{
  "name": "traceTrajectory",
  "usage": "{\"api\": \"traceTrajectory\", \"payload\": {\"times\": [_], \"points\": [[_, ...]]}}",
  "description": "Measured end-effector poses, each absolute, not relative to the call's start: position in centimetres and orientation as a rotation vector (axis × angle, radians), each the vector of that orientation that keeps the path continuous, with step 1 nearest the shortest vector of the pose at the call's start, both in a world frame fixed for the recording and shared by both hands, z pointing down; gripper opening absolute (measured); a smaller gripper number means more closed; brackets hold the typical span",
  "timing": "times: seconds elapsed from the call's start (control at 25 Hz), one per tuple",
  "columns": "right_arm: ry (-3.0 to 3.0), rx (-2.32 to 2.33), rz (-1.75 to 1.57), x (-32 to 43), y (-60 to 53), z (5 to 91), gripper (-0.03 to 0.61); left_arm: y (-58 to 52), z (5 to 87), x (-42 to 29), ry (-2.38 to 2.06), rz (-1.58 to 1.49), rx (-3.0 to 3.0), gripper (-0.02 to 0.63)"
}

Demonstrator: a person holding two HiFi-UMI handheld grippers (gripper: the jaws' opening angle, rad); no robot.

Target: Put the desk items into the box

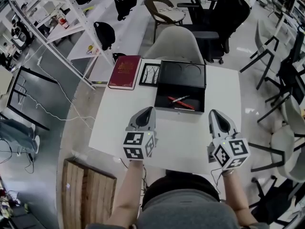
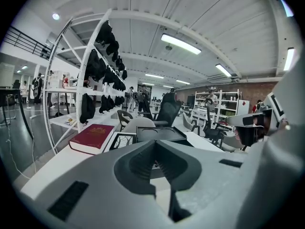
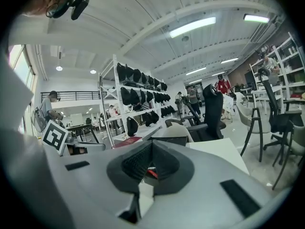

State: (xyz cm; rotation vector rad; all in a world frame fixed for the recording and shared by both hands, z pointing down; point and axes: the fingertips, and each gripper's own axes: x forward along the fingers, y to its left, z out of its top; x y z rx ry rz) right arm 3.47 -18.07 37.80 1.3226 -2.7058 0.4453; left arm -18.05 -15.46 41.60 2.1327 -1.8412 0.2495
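Observation:
An open black box (image 1: 165,95) stands at the far middle of the white table (image 1: 190,137), its lid raised behind it. Two red pens (image 1: 181,102) lie inside. Left of the box a small black picture frame (image 1: 150,74) lies flat, and beside that a dark red book (image 1: 125,72). My left gripper (image 1: 148,109) hovers just in front of the box's left corner, shut and empty. My right gripper (image 1: 214,112) is off the box's right front corner, also shut with nothing in it. The left gripper view shows the book (image 2: 93,137), frame (image 2: 123,140) and box (image 2: 159,133) beyond the closed jaws.
A grey shell chair (image 1: 177,44) stands behind the table, with a black office chair (image 1: 217,18) further back. A white shelving rack (image 1: 57,27) runs along the left. A wooden pallet (image 1: 88,190) lies on the floor at the near left.

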Motion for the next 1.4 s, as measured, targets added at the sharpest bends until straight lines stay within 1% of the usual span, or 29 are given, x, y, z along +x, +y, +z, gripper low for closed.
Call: {"api": "traceTrajectory", "payload": {"times": [0.6,1.4], "points": [[-2.693,1.302,0.423,3.0,-17.7,37.8,0.002,-14.1,41.2,-18.5,-1.855,0.189,2.122,0.008],[-2.705,1.258,0.369,2.6,-18.1,37.7,0.002,-14.8,41.2,-18.2,-1.858,0.177,2.124,0.008]]}}
